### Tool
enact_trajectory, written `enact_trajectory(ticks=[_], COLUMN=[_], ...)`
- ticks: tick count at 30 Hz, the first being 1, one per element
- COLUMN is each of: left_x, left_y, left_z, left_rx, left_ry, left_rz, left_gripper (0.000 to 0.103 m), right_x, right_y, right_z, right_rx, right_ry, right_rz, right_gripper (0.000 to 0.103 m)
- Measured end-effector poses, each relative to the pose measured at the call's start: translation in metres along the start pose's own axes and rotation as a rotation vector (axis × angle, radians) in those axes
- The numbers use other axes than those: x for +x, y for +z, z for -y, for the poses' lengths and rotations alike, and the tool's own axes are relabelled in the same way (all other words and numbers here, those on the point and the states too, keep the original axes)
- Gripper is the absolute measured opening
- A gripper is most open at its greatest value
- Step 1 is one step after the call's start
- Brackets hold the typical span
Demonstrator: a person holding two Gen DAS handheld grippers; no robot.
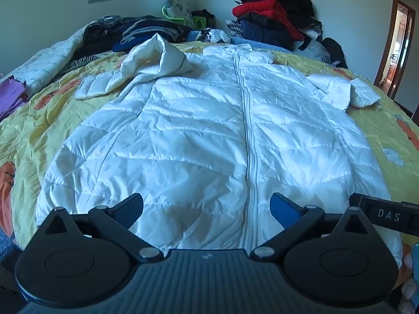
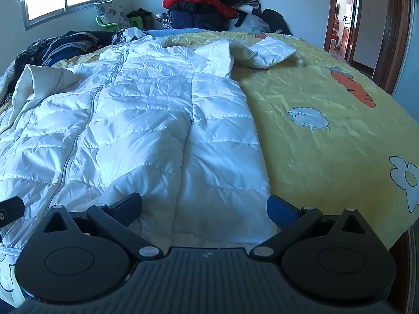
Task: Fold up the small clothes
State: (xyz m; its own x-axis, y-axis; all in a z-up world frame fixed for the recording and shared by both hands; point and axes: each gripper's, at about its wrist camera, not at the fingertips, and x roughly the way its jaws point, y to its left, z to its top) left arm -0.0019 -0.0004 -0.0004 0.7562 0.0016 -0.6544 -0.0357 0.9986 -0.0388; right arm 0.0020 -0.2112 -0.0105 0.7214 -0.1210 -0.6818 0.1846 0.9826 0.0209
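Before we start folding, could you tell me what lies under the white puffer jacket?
The white puffer jacket lies zipped and flat on a yellow cartoon-print bedspread, which shows around it. Whatever is directly beneath the jacket's body is covered.

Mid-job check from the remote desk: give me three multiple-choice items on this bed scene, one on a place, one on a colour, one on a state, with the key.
1. Where does the white puffer jacket lie?
A. spread on the yellow bedspread
B. on the far clothes pile
C. hanging by the door

2. What colour is the top bright garment in the far pile?
A. green
B. red
C. orange

3. How is the jacket's front zip?
A. open to the hem
B. closed along its length
C. torn out

Key: 1 A, the jacket lies front up on the bedspread; 2 B, a red garment shows among dark ones; 3 B, the two front panels meet along the zip line.
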Motion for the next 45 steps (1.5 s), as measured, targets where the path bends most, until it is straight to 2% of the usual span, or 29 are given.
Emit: enact_trajectory(ticks=[3, 6, 8, 10, 13, 15, 20, 27, 30, 32, 34, 36, 38, 40, 43, 45], left_x=[0.007, 0.001, 0.006, 0.013, 0.025, 0.030, 0.020, 0.016, 0.029, 0.034, 0.033, 0.024, 0.005, -0.019, -0.054, -0.059], left_y=[-0.003, -0.005, -0.005, -0.009, -0.016, -0.020, -0.021, -0.006, 0.002, 0.003, -0.001, -0.006, -0.008, -0.004, 0.006, 0.011], left_z=[-0.001, -0.004, -0.007, -0.010, -0.015, -0.017, -0.022, -0.022, -0.021, -0.019, -0.013, -0.009, -0.012, -0.022, -0.044, -0.053], left_rx=[-0.013, -0.033, -0.051, -0.075, -0.120, -0.154, -0.194, -0.155, -0.150, -0.140, -0.051, 0.055, 0.126, 0.141, 0.079, 0.027], left_ry=[-0.026, -0.033, -0.060, -0.100, -0.186, -0.220, -0.234, -0.224, -0.208, -0.291, -0.424, -0.518, -0.570, -0.614, -0.639, -0.543], left_rz=[-0.047, -0.045, -0.086, -0.150, -0.287, -0.338, -0.300, -0.250, -0.293, -0.362, -0.437, -0.481, -0.425, -0.306, 0.008, 0.199], left_gripper=[0.103, 0.103, 0.103, 0.103, 0.103, 0.103, 0.103, 0.103, 0.103, 0.103, 0.103, 0.103, 0.103, 0.103, 0.103, 0.103], right_x=[0.002, 0.003, 0.002, 0.009, 0.006, 0.006, 0.008, 0.016, 0.024, 0.027, 0.028, 0.028, 0.028, 0.028, 0.028, 0.028], right_y=[-0.001, -0.001, -0.001, -0.002, -0.003, -0.001, -0.002, -0.004, -0.008, -0.012, -0.014, -0.015, -0.015, -0.015, -0.016, -0.017], right_z=[0.000, 0.002, 0.002, -0.005, 0.000, 0.001, 0.002, 0.004, 0.005, 0.004, 0.001, 0.000, 0.000, 0.000, 0.000, -0.001], right_rx=[0.007, 0.013, 0.010, 0.002, 0.005, -0.004, 0.004, 0.023, 0.021, 0.010, -0.008, -0.013, -0.013, -0.015, -0.014, -0.014], right_ry=[0.003, 0.006, 0.004, 0.003, 0.006, 0.005, 0.012, 0.024, 0.024, 0.016, 0.006, 0.001, 0.002, 0.003, 0.002, 0.001], right_rz=[-0.012, -0.014, -0.012, -0.017, -0.019, -0.024, -0.038, -0.067, -0.090, -0.083, -0.072, -0.072, -0.070, -0.064, -0.056, -0.053], right_gripper=[0.103, 0.103, 0.103, 0.103, 0.103, 0.103, 0.103, 0.103, 0.103, 0.103, 0.103, 0.103, 0.103, 0.103, 0.103, 0.103])
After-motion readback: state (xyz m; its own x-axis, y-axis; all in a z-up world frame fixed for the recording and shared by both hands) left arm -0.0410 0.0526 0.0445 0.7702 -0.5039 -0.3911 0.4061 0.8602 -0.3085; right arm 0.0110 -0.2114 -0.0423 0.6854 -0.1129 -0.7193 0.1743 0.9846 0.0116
